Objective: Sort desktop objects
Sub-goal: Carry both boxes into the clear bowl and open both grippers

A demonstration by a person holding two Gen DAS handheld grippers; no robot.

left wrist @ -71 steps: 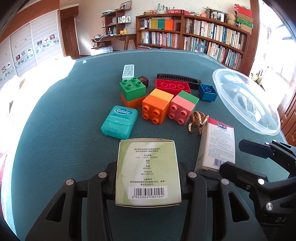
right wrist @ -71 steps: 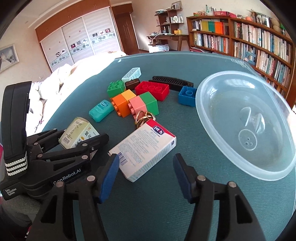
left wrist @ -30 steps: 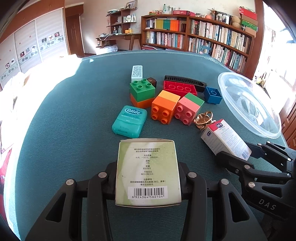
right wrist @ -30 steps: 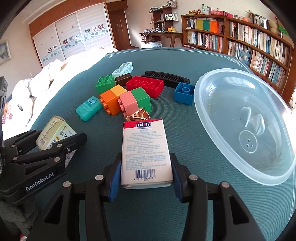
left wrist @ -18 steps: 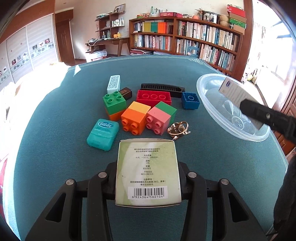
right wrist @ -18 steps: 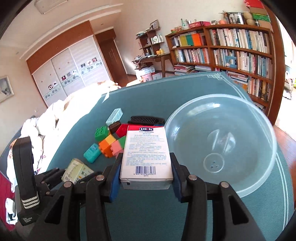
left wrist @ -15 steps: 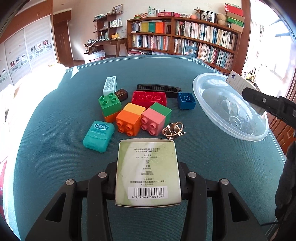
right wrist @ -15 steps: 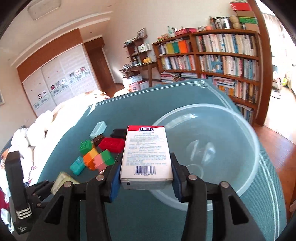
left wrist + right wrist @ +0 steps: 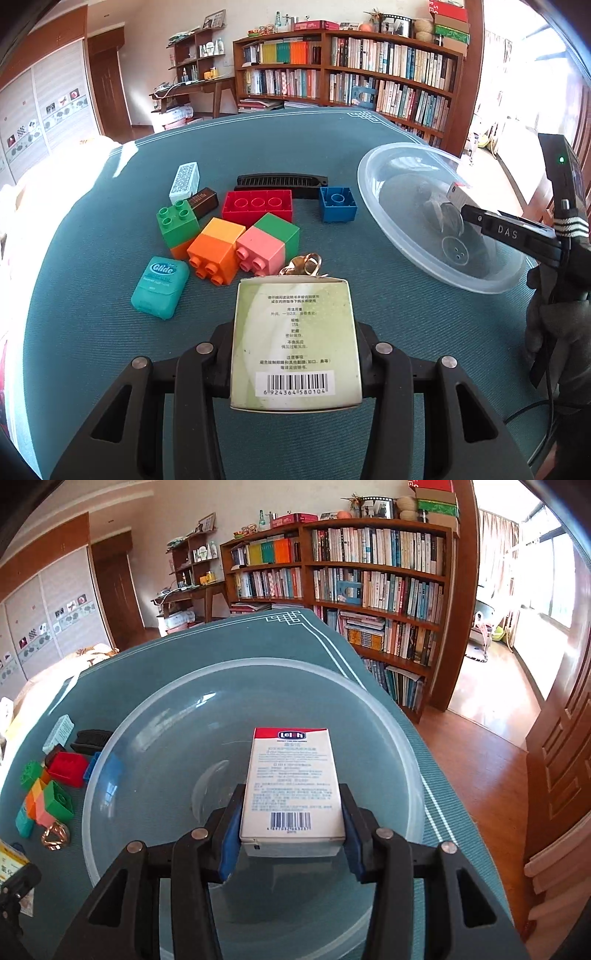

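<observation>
Left gripper [image 9: 295, 354] clamps green box [image 9: 295, 343], barcode 6924364580104. Right gripper [image 9: 291, 819] clamps white "Lcl-h" box [image 9: 293, 782] over clear bowl [image 9: 122, 738]. "Glide" floss [image 9: 160, 286] at 10 o'clock, blocks [image 9: 236, 236] beyond.

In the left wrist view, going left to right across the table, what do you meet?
Teal floss box → green brick → orange brick → pink brick → blue brick → clear bowl → right gripper, holding a white box over the bowl.
</observation>
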